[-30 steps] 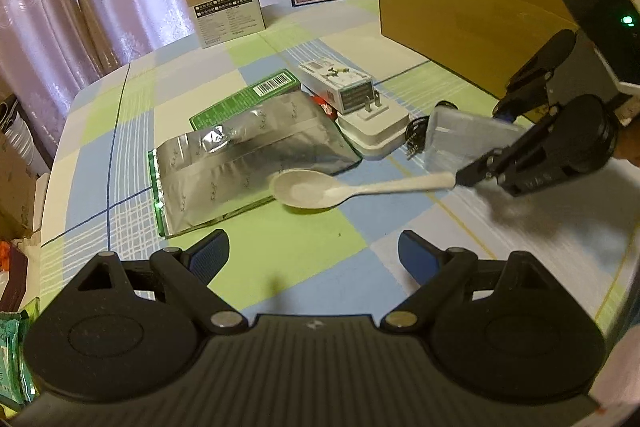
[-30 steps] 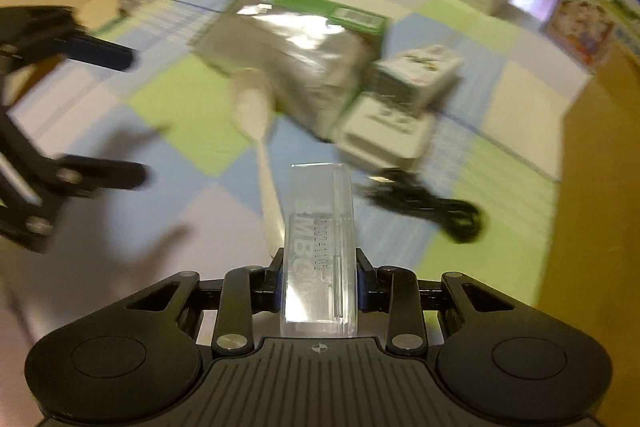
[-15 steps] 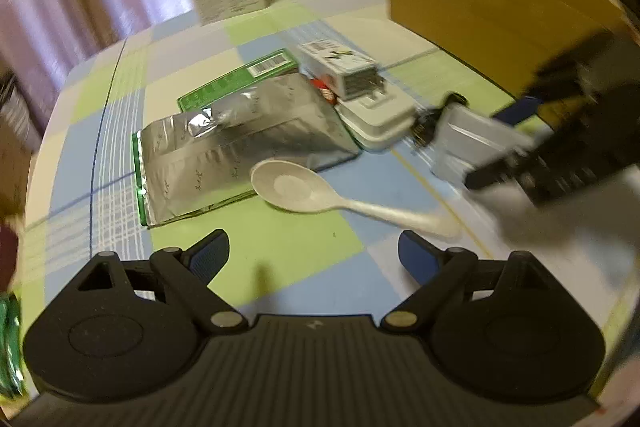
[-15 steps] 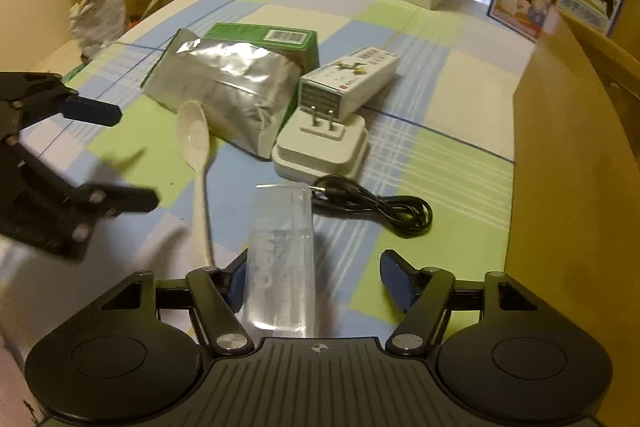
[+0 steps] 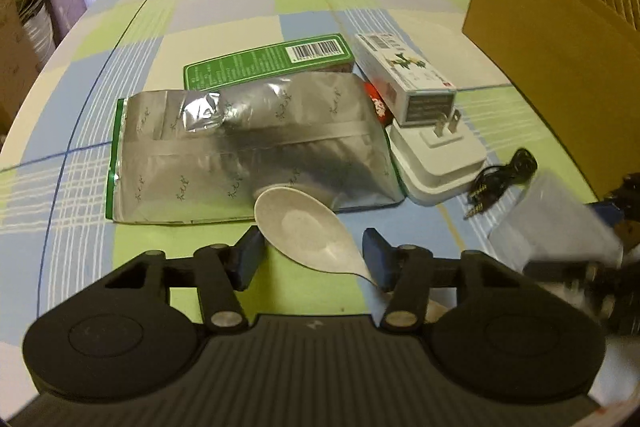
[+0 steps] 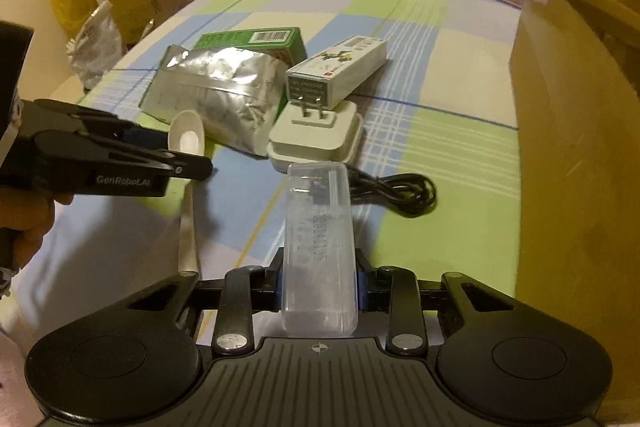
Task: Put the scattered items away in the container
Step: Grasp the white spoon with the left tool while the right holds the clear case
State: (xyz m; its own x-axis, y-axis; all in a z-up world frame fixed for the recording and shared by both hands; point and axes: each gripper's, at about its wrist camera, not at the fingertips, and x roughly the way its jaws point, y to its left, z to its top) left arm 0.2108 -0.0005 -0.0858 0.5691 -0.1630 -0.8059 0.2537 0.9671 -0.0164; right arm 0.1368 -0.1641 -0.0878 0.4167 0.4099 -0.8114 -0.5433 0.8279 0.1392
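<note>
The tablecloth (image 5: 224, 11) is checked in pale green, light blue and cream, crossed by thin blue lines. A silver foil pouch (image 5: 256, 151) is edged in green. An off-white spoon (image 5: 308, 235), a green box (image 5: 264, 63) with a white barcode, a white charger (image 5: 440, 159), a black cable (image 6: 392, 187), a clear plastic case (image 6: 318, 247) and a brown cardboard box (image 5: 560, 67) are seen.

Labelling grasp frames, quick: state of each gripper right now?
Left gripper: jaws closing around the spoon, not yet pressing it.
Right gripper: jaws closing, already gripping the clear plastic case.
</note>
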